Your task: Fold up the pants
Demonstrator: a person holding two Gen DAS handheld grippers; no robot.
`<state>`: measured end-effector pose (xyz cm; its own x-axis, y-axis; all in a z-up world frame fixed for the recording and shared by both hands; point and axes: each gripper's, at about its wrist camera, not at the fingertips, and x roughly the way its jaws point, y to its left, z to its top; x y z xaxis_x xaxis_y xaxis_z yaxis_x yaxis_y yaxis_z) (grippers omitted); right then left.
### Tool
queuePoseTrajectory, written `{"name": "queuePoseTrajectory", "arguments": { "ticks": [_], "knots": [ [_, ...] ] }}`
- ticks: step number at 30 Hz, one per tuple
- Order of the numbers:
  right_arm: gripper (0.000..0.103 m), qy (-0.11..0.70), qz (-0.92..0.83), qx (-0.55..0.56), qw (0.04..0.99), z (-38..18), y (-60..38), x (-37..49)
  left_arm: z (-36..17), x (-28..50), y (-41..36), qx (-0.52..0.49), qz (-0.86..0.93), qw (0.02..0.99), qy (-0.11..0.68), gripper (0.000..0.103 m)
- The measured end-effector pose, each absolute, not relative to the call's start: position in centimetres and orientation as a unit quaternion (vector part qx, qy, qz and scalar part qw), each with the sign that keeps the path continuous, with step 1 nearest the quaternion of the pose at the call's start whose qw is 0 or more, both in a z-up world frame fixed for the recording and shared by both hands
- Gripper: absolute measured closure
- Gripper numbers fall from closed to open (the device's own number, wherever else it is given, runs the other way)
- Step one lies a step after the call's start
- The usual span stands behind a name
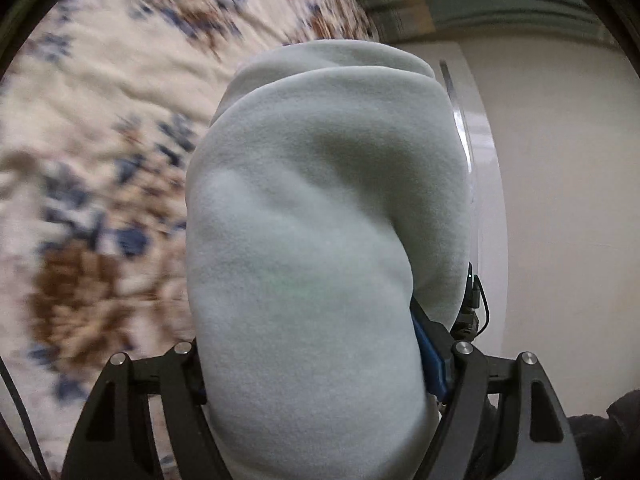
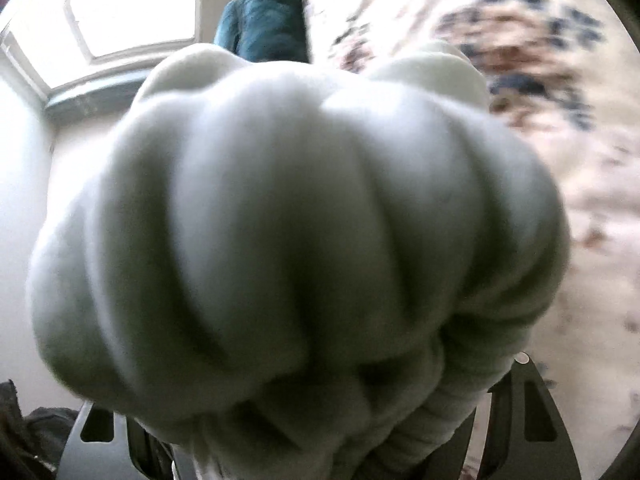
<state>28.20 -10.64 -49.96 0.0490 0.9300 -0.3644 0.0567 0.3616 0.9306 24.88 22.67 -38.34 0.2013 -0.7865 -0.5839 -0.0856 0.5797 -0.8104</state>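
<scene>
Soft pale green pants point(image 1: 320, 240) held up over a flowery rug point(image 1: 100, 140)

The left gripper point(image 1: 320, 380) and right gripper point(image 2: 320, 420) each squeeze a thick bunch of the fuzzy cloth.

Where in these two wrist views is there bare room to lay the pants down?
The patterned carpet left of the pale green pants lies bare up to the striped edge; in the right wrist view it is open right of the bunched pants. Crowded: the pants fill each view's centre and hide both grippers' fingertips.
</scene>
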Motion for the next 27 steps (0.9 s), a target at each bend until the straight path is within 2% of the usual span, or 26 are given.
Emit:
{"name": "queuePoseTrajectory", "arguments": {
  "ticks": [6,11,18,24,27],
  "knots": [
    [0.028,0.58,0.405,0.409,0.576,-47.6,2.8,30.5,-35.4,24.5,36.5,-0.38,-0.233,0.705,0.552,0.028],
    [0.028,0.578,0.413,0.4,0.579,-48.0,17.8,33.3,-37.4,26.1,50.7,-0.381,-0.234,0.705,0.55,0.028],
    [0.028,0.589,0.405,0.404,0.571,-53.6,36.0,38.1,-43.1,30.3,66.0,-0.371,-0.224,0.703,0.564,0.028],
    [0.028,0.621,0.381,0.37,0.576,-59.1,44.3,42.2,-53.0,31.7,73.4,-0.405,-0.197,0.677,0.583,0.025],
    [0.028,0.668,0.338,0.321,0.58,-62.8,45.7,43.8,-56.5,30.7,74.8,-0.4,-0.195,0.67,0.594,0.015]
  ]
}}
